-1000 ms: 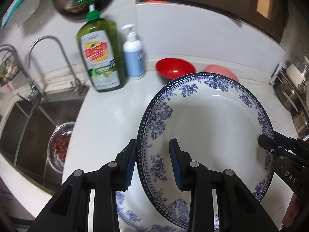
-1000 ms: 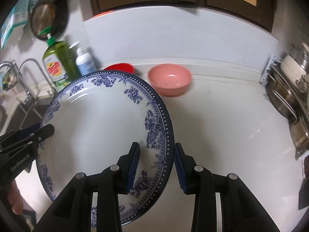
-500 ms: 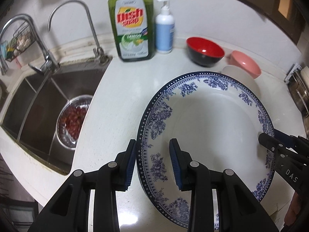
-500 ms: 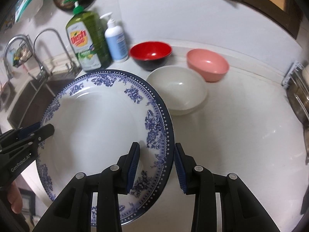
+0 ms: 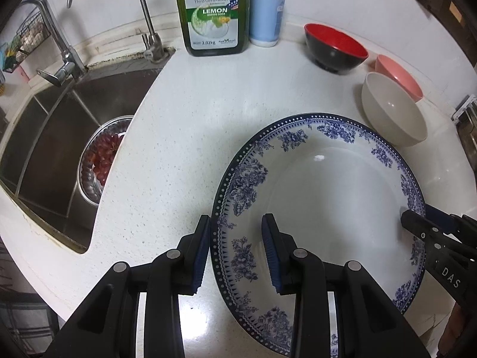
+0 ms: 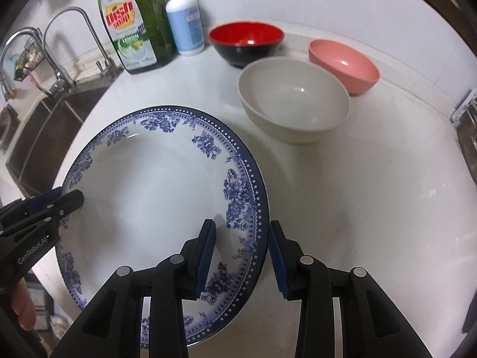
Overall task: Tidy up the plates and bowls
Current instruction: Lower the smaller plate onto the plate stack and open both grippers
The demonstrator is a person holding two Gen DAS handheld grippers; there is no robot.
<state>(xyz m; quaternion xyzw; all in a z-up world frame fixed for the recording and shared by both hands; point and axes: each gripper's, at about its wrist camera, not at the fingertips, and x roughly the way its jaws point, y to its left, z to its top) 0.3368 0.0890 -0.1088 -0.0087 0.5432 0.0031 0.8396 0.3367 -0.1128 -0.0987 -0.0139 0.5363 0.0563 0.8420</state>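
Note:
A large white plate with a blue flower rim (image 5: 328, 194) (image 6: 149, 194) hangs tilted just above the white counter, gripped from both sides. My left gripper (image 5: 237, 238) is shut on its left rim, and my right gripper (image 6: 241, 238) is shut on its right rim. Each gripper's tip also shows in the other's view, the right gripper (image 5: 417, 217) and the left gripper (image 6: 59, 200). Behind the plate stand a cream bowl (image 5: 393, 110) (image 6: 293, 104), a red and black bowl (image 5: 335, 47) (image 6: 246, 41) and a pink bowl (image 5: 396, 74) (image 6: 342, 62).
A green dish soap bottle (image 5: 213, 12) and a white pump bottle (image 5: 266, 15) stand at the back wall. The sink (image 5: 59, 125) with its taps (image 5: 149, 29) lies to the left, with a metal strainer of red fruit (image 5: 101, 161) in it. A metal rack (image 6: 468, 125) sits at the right edge.
Both grippers have carried the plate down towards the counter and tipped forward. The three bowls and the sink now show more fully. The second plate seen beneath earlier is out of sight.

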